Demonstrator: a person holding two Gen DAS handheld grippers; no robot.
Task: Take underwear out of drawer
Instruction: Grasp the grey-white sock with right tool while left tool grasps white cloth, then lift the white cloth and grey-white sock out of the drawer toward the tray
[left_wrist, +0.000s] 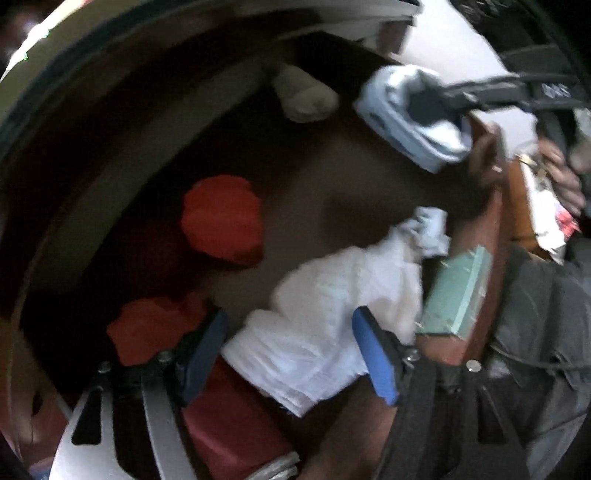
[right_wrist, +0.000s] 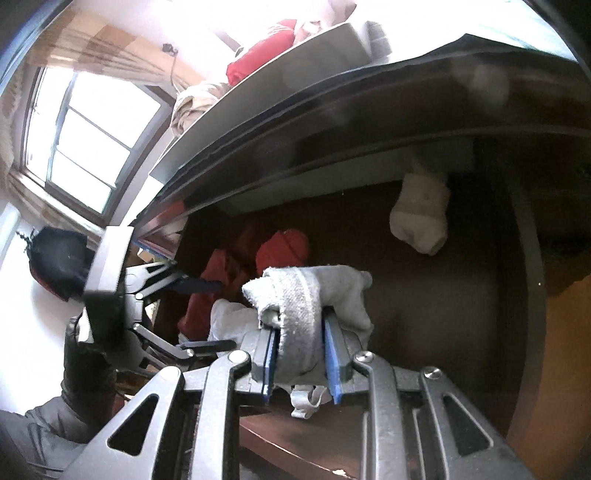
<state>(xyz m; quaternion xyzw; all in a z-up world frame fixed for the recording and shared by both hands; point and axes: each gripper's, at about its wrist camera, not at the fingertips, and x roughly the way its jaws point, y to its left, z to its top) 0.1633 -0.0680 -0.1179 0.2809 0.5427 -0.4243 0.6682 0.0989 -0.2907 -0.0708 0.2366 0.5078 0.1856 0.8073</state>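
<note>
An open wooden drawer (left_wrist: 332, 192) holds several garments. My right gripper (right_wrist: 300, 332) is shut on a light grey-blue pair of underwear (right_wrist: 295, 291), held above the drawer floor; the left wrist view shows this bundle (left_wrist: 406, 122) hanging near the drawer's front edge. My left gripper (left_wrist: 290, 325) points down into the drawer, and a white garment (left_wrist: 317, 314) lies between its blue pads (left_wrist: 373, 354). The pads stand apart at the cloth's edges and I see no squeeze on it. In the right wrist view the left gripper (right_wrist: 207, 315) shows at the left.
Two red folded garments (left_wrist: 221, 218) (left_wrist: 155, 328) lie deeper in the drawer, and a pale sock (right_wrist: 421, 214) sits in a far corner. A teal box (left_wrist: 458, 291) rests against the drawer front (left_wrist: 493, 258). A dark cabinet top (right_wrist: 369, 122) overhangs the drawer, with a window (right_wrist: 92, 140) beyond.
</note>
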